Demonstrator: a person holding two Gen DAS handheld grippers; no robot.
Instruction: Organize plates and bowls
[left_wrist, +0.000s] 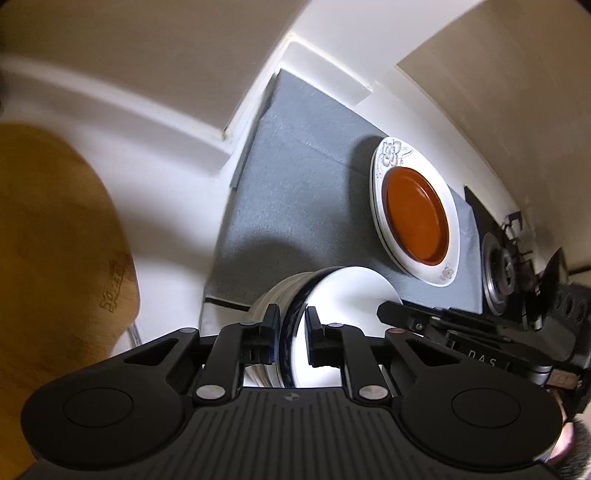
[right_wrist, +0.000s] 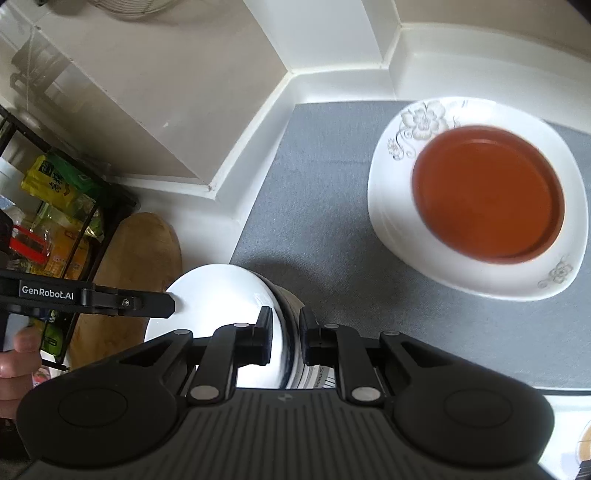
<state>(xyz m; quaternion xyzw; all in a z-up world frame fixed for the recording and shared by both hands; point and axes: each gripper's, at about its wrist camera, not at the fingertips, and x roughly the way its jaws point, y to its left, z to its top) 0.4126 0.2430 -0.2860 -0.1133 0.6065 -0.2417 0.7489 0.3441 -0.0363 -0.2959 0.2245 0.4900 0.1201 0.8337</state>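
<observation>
Your left gripper (left_wrist: 290, 334) is clamped on the dark-banded rim of the white bowl (left_wrist: 343, 295), one finger inside the rim, one outside. Your right gripper (right_wrist: 285, 334) pinches the opposite rim of the same bowl (right_wrist: 218, 288), fingers closed either side of the wall. The bowl is held between both tools at the near edge of the grey mat (right_wrist: 314, 206); whether its base touches the mat can't be told.

Far and to the right on the mat sits the white flowered plate (right_wrist: 476, 280) with the orange dish (right_wrist: 487, 192) nested inside it, well apart from the bowl. Open mat lies between bowl and plate, and more runs to the far left corner by the white backsplash ledge (right_wrist: 258, 122).

The wooden board (right_wrist: 140, 251) lies left of the mat on the white counter, near the bowl. A black rack with yellow packets (right_wrist: 59, 184) stands further left. In the left wrist view the stove burner (left_wrist: 498, 273) sits beyond the mat's right edge, just past the plate.
</observation>
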